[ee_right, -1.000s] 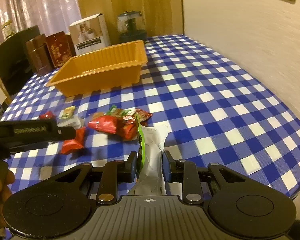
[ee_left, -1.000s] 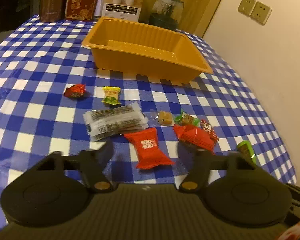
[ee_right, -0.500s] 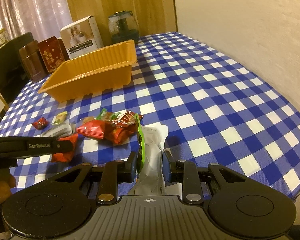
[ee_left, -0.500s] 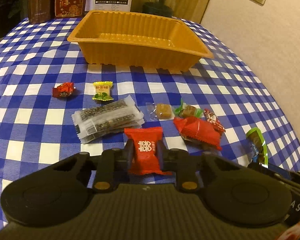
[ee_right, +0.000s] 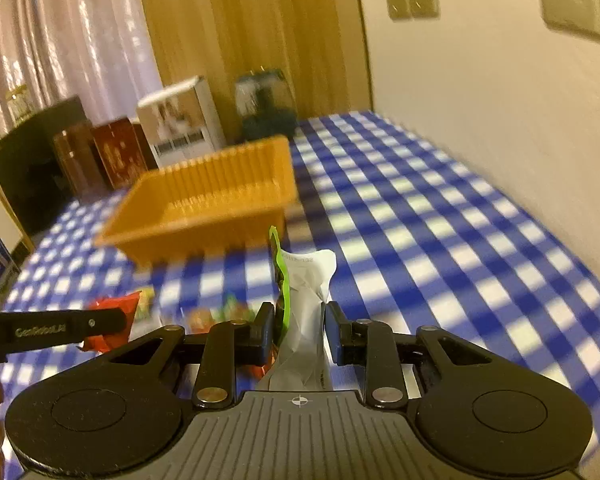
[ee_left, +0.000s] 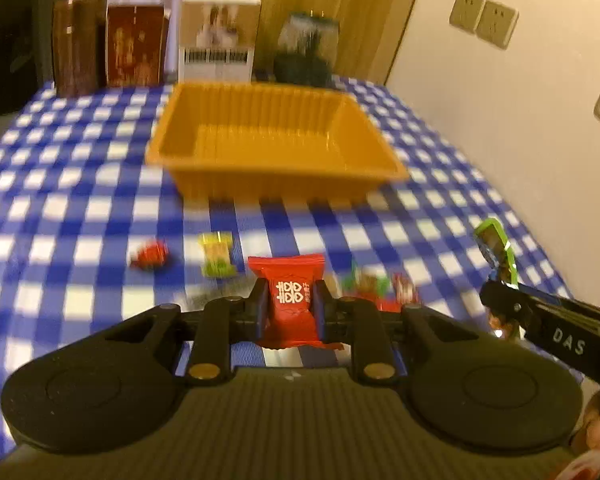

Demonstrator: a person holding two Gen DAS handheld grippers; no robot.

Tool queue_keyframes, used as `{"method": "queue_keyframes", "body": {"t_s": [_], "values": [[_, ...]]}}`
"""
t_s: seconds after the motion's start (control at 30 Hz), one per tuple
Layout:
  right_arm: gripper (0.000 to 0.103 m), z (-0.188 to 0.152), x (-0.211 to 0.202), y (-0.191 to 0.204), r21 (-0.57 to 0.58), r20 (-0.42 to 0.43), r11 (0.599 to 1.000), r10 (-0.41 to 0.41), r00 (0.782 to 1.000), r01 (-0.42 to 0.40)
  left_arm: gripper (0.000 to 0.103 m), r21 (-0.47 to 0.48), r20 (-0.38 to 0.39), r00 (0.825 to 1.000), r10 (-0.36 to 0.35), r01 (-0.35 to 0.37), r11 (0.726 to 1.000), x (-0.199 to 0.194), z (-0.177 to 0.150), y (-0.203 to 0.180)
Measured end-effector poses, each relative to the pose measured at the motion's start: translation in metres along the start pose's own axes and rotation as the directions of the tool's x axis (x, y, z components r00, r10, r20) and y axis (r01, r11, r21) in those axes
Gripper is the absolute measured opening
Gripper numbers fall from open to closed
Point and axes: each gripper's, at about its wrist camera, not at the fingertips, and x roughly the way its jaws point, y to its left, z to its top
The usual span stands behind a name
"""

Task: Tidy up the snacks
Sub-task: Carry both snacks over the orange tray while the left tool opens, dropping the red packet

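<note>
My left gripper [ee_left: 290, 304] is shut on a red snack packet [ee_left: 291, 300] and holds it above the blue checked table, short of the empty orange tray [ee_left: 276, 168]. My right gripper [ee_right: 298, 328] is shut on a green-and-white snack packet [ee_right: 306, 300], also lifted; that packet shows at the right of the left wrist view [ee_left: 496, 248]. The tray [ee_right: 204, 212] lies ahead and left of the right gripper. Loose snacks stay on the cloth: a small red candy [ee_left: 152, 254], a yellow-green candy [ee_left: 217, 258] and several wrapped sweets [ee_left: 374, 284].
Dark and red boxes [ee_left: 112, 44], a white carton [ee_left: 219, 36] and a dark jar [ee_left: 306, 52] stand behind the tray. A wall with sockets [ee_left: 482, 18] runs along the table's right side. The views are blurred by motion.
My left gripper closed on the red packet and lifted it off the table toward the tray. My right gripper rose with the green-and-white packet and moved closer to the tray.
</note>
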Motion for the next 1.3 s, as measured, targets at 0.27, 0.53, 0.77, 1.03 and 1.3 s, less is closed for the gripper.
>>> {"method": "queue_keyframes", "body": {"t_s": [0.27, 0.53, 0.77, 1.03, 1.3], "values": [[0.028, 0.061, 0.038, 0.029, 0.013, 0.072, 0.999, 0.032, 0.997, -0.033, 0.02, 0.025, 0.095, 0.995, 0.008, -0.011, 1.0, 0.012, 0.06, 0.014], [0.028, 0.1, 0.088, 0.048, -0.003, 0.09, 0.997, 0.073, 0.993, -0.073, 0.02, -0.004, 0.138, 0.99, 0.02, -0.019, 1.0, 0.039, 0.094, 0.03], [0.028, 0.112, 0.137, 0.058, 0.011, 0.053, 0.996, 0.089, 0.995, -0.089, 0.02, -0.019, 0.134, 0.991, 0.011, -0.009, 1.0, 0.065, 0.111, 0.046], [0.028, 0.116, 0.177, 0.066, 0.044, 0.013, 0.993, 0.106, 0.994, -0.106, 0.02, -0.072, 0.122, 0.992, -0.011, 0.02, 0.997, 0.095, 0.123, 0.062], [0.028, 0.113, 0.202, 0.073, 0.052, -0.027, 0.993, 0.111, 0.993, -0.11, 0.021, -0.087, 0.09, 0.996, -0.014, 0.022, 0.996, 0.114, 0.121, 0.072]]}}
